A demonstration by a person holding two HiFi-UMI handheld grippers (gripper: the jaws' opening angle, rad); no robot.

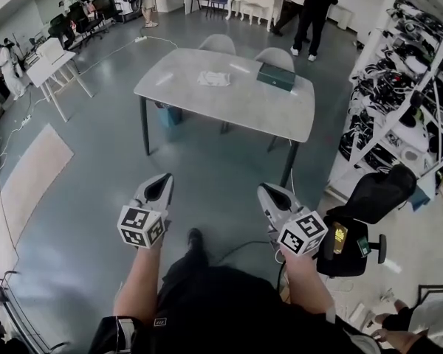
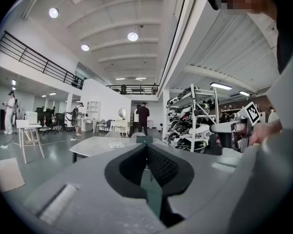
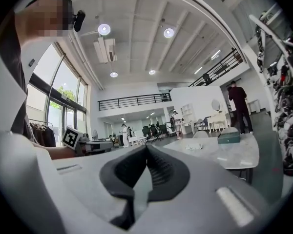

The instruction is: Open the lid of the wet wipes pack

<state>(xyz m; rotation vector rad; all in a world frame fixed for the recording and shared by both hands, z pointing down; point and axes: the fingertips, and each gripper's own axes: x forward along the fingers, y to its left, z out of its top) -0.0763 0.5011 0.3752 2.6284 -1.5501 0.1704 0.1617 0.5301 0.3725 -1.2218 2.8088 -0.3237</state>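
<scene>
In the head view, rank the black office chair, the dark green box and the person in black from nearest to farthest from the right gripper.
From the right gripper:
1. Black office chair, on the floor just to its right.
2. Dark green box, on the table ahead.
3. Person in black, at the room's far end.
</scene>
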